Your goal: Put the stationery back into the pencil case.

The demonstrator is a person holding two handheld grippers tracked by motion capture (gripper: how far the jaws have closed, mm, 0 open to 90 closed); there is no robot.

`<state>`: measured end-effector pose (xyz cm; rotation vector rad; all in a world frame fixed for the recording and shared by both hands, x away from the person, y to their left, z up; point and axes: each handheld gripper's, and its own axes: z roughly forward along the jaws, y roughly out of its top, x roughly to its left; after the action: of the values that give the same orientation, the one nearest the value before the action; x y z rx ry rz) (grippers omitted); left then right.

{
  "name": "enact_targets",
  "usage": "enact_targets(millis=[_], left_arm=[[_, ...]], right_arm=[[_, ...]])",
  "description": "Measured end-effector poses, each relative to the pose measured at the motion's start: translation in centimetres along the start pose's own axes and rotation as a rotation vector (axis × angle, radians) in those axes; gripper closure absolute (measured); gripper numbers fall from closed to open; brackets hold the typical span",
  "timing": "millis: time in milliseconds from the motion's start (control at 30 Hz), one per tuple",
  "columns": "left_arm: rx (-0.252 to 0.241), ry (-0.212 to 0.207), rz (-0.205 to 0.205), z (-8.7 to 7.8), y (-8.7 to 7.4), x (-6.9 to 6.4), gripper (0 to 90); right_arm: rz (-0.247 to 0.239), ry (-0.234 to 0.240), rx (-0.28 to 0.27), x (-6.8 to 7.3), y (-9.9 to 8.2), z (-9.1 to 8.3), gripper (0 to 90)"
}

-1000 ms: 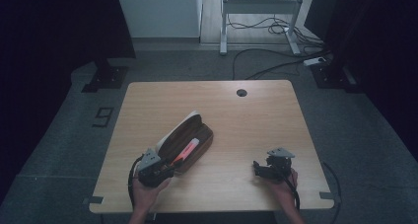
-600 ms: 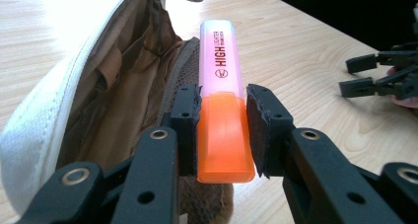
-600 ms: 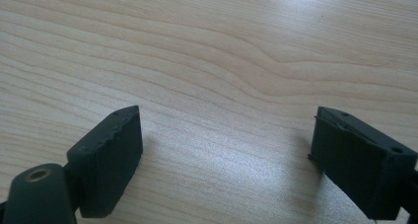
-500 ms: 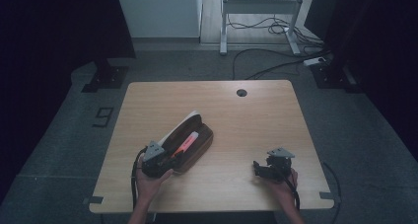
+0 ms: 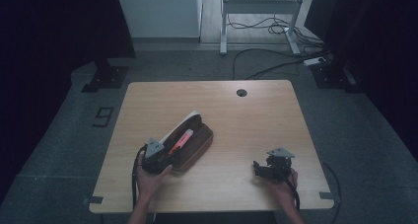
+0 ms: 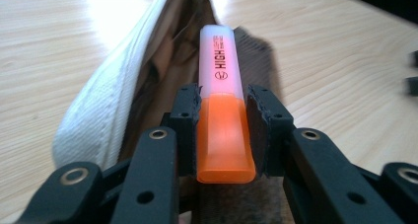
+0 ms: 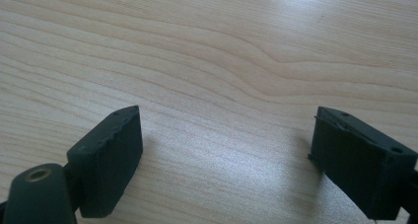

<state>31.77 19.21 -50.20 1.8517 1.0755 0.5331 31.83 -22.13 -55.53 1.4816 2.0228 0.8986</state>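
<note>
In the left gripper view we see our left claw (image 6: 223, 135) around an orange and pale pink highlighter (image 6: 222, 105). The pads stand on either side of its orange cap; the left pad seems to touch it, while a thin gap shows at the right, and the jaws have just been opening, so the grip looks loosened rather than firm. Along the pale barrel we read "HIGH" in black capitals, with a small round logo just below it; the remaining print is too small to make out. The highlighter lies lengthwise in the mouth of an open pencil case (image 6: 108, 100), cream canvas on the outside, brown lining within, which runs from the lower left to the top centre of that frame.

In the high view the pencil case (image 5: 194, 142) sits left of centre on the wooden counter (image 5: 246, 115), with the highlighter (image 5: 181, 140) inside it and our left claw (image 5: 160, 157) at its near end.

Our right claw (image 7: 226, 160) is at the lower right of the high view (image 5: 260, 168), wide open over bare wood.
</note>
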Motion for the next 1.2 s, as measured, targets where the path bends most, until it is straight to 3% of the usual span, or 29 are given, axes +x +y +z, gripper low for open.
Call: enact_targets(millis=[33,67,233,600,767,867,1200], left_arm=[[-0.002,0.008,-0.001,0.0,0.0,0.0,64.1],[-0.004,0.006,-0.004,0.0,0.0,0.0,57.8],[-0.017,0.006,-0.004,-0.5,0.1,-0.1,55.7],[-0.047,-0.048,-0.025,-1.9,0.5,-1.0,51.8],[-0.040,-0.068,-0.023,-2.0,0.5,-1.3,49.4],[-0.024,-0.102,-0.031,-2.0,0.3,-1.6,47.6],[-0.006,-0.139,-0.041,-2.7,-0.2,-2.3,45.7]], right_arm=[[0.000,0.000,0.000,0.0,0.0,0.0,12.2],[0.000,0.000,0.000,0.0,0.0,0.0,12.2],[0.000,0.000,-0.001,0.0,0.0,0.0,12.2],[-0.001,0.001,-0.001,0.0,0.0,0.0,12.4],[-0.001,0.001,-0.001,0.0,0.0,0.0,12.4],[-0.001,0.001,-0.001,0.0,0.0,0.0,12.4],[-0.001,0.001,-0.001,0.0,0.0,0.0,12.4]])
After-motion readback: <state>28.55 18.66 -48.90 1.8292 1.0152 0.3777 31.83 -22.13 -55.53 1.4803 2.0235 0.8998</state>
